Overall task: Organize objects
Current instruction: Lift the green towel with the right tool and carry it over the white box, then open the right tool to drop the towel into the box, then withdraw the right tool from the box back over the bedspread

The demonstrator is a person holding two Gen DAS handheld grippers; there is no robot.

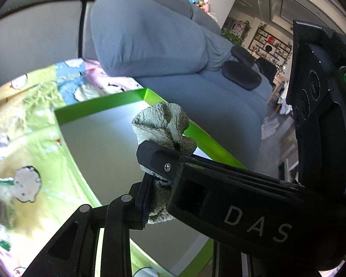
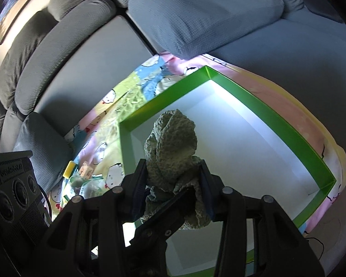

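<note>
Above the green box (image 2: 276, 124), both your left gripper (image 1: 159, 175) and right gripper (image 2: 173, 180) clamp one cloth (image 2: 173, 138); releasing unevenly could snag it on the rim.

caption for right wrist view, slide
Both grippers clamp a crumpled green cloth above the green-rimmed box.

Grips a crumpled green cloth (image 2: 173, 138) between the two fingers of the right claw (image 2: 173, 180), above the white floor of a green-walled box (image 2: 276, 120) resting on a cartoon-print blanket (image 2: 117, 106) spread over a grey sofa (image 2: 85, 53).
</note>
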